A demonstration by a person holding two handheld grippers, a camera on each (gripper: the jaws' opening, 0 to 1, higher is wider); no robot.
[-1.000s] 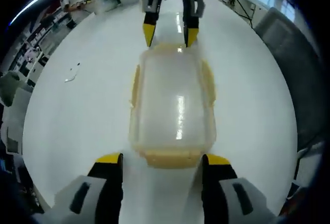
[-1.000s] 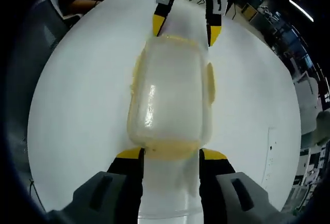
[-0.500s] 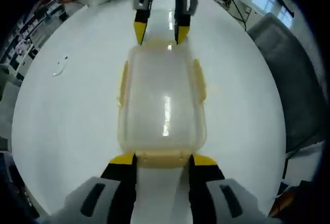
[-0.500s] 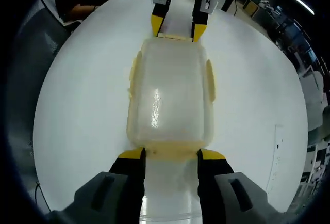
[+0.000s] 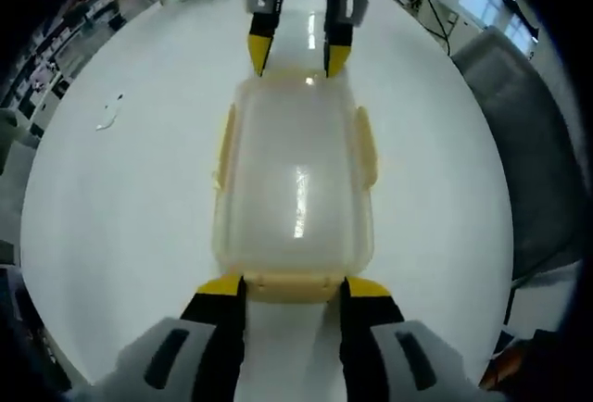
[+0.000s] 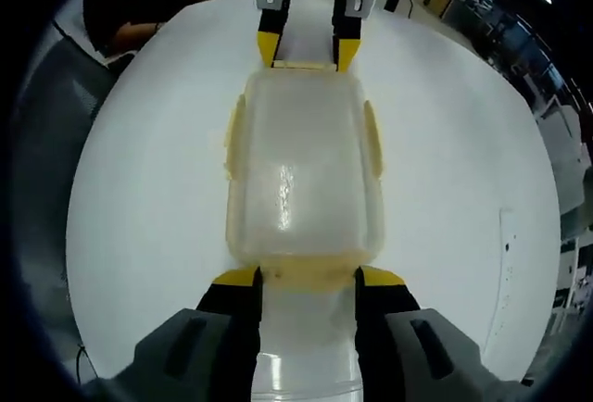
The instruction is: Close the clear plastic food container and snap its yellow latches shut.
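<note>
Both pairs of jaws stand parted: my left gripper (image 5: pixel 283 288) and right gripper (image 6: pixel 307 279) straddle the end latches of the container (image 5: pixel 295 187), which lies mid-frame on the white table (image 5: pixel 120 198). I'd press both latches evenly inward, keeping the lid (image 6: pixel 304 175) seated square.

The left gripper's (image 5: pixel 287 283) jaws flank the near yellow latch (image 5: pixel 289 284) of the lidded clear container (image 5: pixel 295 180).
</note>
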